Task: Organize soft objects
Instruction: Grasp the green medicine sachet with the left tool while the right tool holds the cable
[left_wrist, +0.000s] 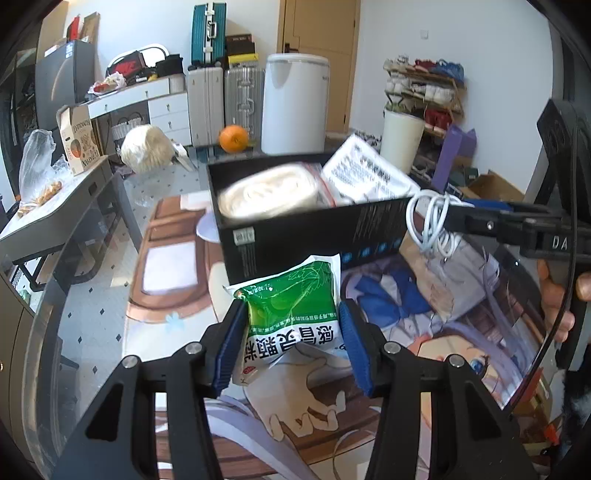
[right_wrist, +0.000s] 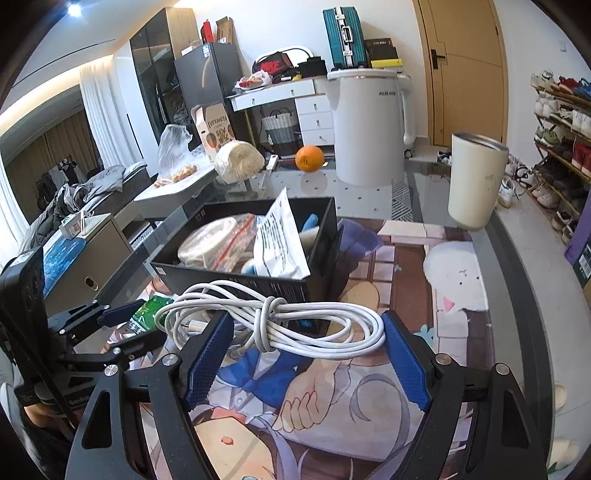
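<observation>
A glass table (right_wrist: 461, 206) with a cartoon mat is carrying everything. Nearest, the left gripper (left_wrist: 291, 332) is pinching a green packet (left_wrist: 291, 314), and the right gripper (right_wrist: 306, 350) is clasping a coiled white cable (right_wrist: 273, 317). Beyond, the black box (right_wrist: 236, 284) is waiting; both likely need lifting over its near wall.

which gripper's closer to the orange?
Neither clearly. The left gripper with its green packet and the right gripper with its cable are both near the box; orange sits beyond.
</observation>
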